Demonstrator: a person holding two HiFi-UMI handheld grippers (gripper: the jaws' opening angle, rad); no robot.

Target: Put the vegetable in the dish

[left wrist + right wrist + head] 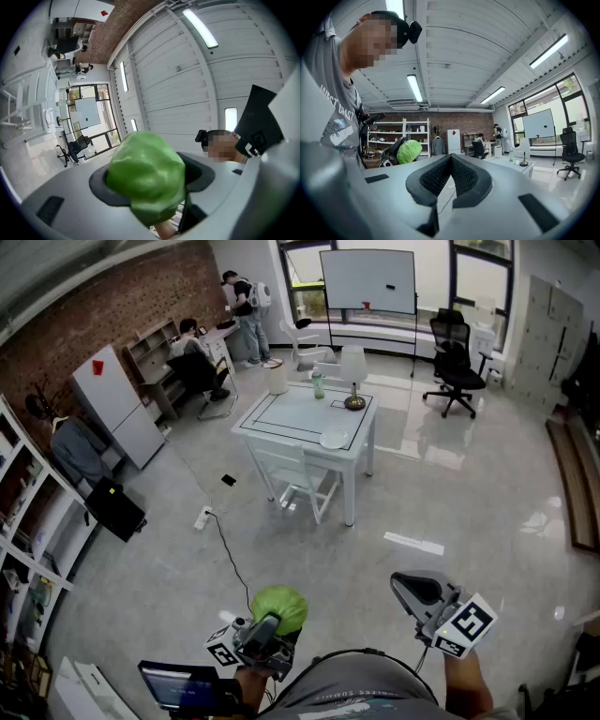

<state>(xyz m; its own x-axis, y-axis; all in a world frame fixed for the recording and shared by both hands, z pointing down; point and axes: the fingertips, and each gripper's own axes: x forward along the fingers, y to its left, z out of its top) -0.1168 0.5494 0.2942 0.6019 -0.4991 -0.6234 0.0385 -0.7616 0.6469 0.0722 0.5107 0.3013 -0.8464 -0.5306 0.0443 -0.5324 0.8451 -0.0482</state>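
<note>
A green leafy vegetable point(279, 607) sits clamped between the jaws of my left gripper point(274, 620), low in the head view near my body. In the left gripper view the vegetable point(146, 177) fills the gap between both black pads. My right gripper point(419, 592) is held at the lower right, its ribbed pads point(461, 176) pressed together with nothing between them. The vegetable point(408, 151) also shows from the right gripper view, off to the left. A white dish point(334, 438) lies on the near edge of the white table point(281, 418), far ahead across the floor.
A green bottle point(318, 384) and a lamp point(353, 371) stand on the table. A white chair point(298, 474) is tucked at its near side. A cable point(223, 545) and power strip point(203, 517) lie on the floor. People sit and stand by desks at the back.
</note>
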